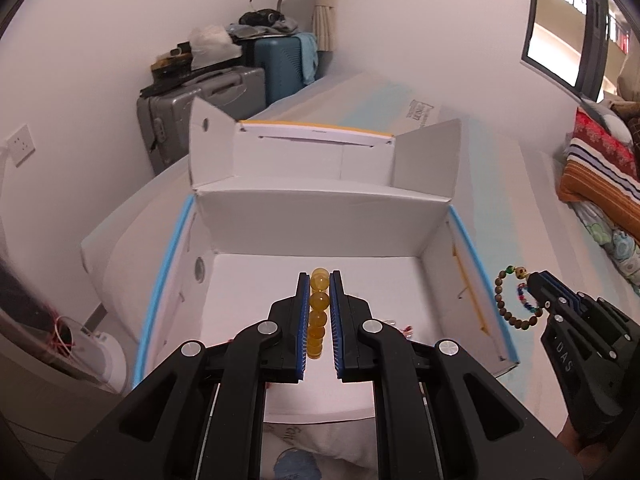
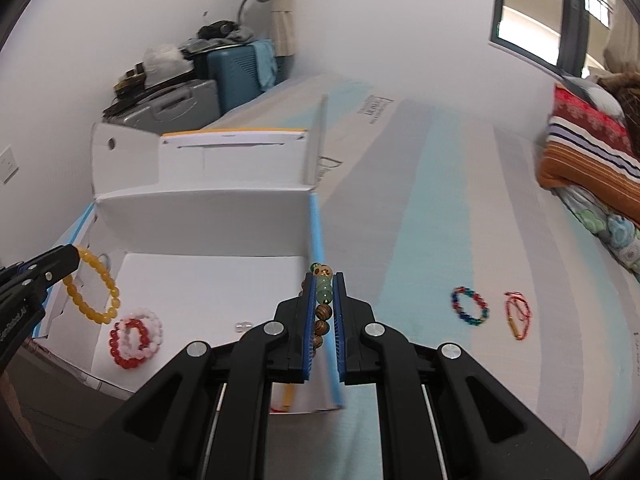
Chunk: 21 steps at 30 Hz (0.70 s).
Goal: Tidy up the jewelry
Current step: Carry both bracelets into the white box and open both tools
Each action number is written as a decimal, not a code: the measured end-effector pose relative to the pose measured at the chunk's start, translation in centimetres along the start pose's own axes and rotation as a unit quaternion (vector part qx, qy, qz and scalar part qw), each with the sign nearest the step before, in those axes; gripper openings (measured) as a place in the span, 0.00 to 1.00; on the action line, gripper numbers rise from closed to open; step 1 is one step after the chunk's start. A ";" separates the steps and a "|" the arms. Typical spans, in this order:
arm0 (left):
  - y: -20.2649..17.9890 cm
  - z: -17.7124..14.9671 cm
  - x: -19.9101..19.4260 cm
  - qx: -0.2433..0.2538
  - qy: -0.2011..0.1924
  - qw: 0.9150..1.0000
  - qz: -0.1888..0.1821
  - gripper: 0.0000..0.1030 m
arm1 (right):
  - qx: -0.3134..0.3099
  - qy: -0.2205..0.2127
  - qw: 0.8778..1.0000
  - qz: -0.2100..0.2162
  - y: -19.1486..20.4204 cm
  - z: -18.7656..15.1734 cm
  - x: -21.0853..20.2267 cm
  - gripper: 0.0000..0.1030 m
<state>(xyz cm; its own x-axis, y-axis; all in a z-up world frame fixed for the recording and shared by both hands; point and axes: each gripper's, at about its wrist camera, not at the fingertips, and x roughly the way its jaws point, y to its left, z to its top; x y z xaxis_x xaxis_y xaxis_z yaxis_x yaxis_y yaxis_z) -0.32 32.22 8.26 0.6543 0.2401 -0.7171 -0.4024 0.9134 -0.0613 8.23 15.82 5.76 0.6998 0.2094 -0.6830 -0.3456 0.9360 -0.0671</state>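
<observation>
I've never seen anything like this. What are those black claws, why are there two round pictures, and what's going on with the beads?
Those claws are hand-held grippers, one per hand, each carrying a wide-angle camera that looks along its two fingers, so you get one picture per gripper. In the left camera's picture, the left gripper is shut on a yellow bracelet above a white box with its lid open. In the right camera's picture, the right gripper is shut on a wooden bracelet over the box's blue edge. Red and pink bracelets already lie in the box. On the striped bed wait a multicoloured bracelet and a red cord bracelet.
</observation>
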 end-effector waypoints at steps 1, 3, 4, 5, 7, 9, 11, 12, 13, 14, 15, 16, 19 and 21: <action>0.3 -0.1 0.1 0.000 0.001 1.000 0.003 0.09 | -0.004 0.002 1.000 0.003 0.6 -0.1 0.2 0.07; 0.7 -0.2 0.6 -0.001 0.006 1.000 0.007 0.09 | -0.009 0.008 1.000 0.008 1.6 -0.3 0.8 0.07; 0.9 -0.2 0.8 -0.001 0.009 1.000 0.008 0.09 | -0.010 0.011 1.000 0.010 1.9 -0.5 1.1 0.07; 1.1 -0.3 1.1 -0.002 0.012 1.000 0.009 0.09 | -0.012 0.015 1.000 0.011 2.2 -0.6 1.4 0.07; 1.4 -0.5 1.8 -0.002 0.019 1.000 0.013 0.09 | -0.013 0.020 1.000 0.013 2.7 -0.9 2.0 0.07; 1.7 -0.6 2.6 -0.001 0.026 1.000 0.017 0.09 | -0.016 0.027 0.999 0.015 3.2 -1.1 2.7 0.07; 1.9 -0.8 3.3 0.001 0.034 0.999 0.018 0.09 | -0.017 0.032 0.999 0.016 3.4 -1.2 3.2 0.07; 2.0 -0.9 3.8 0.001 0.040 0.999 0.020 0.09 | -0.018 0.035 0.999 0.017 3.6 -1.3 3.6 0.07; 2.0 -1.0 4.1 0.001 0.043 0.999 0.022 0.09 | -0.018 0.037 0.999 0.017 3.7 -1.3 3.9 0.07; 2.1 -1.1 4.3 0.000 0.045 0.999 0.023 0.09 | -0.018 0.040 0.999 0.017 3.9 -1.4 4.2 0.07; 2.2 -1.1 4.6 0.000 0.048 0.999 0.025 0.09 | -0.019 0.045 0.999 0.018 4.1 -1.5 4.6 0.07; 2.3 -1.1 4.8 -0.002 0.050 0.998 0.025 0.09 | -0.019 0.048 0.998 0.019 4.3 -1.6 4.9 0.07; 2.4 -1.3 5.6 -0.001 0.058 0.998 0.025 0.09 | -0.020 0.058 0.998 0.020 4.7 -1.8 5.9 0.07; 2.5 -1.5 6.1 -0.001 0.064 0.998 0.026 0.09 | -0.021 0.063 0.998 0.021 5.0 -1.8 6.4 0.07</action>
<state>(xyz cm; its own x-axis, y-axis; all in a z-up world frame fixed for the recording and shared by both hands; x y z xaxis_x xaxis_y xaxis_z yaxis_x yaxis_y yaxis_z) 1.74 35.50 2.67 0.5452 0.2437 -0.8021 -0.4352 0.9000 -0.0223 9.81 21.34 -0.29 0.6008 0.2076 -0.7720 -0.4000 0.9142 -0.0655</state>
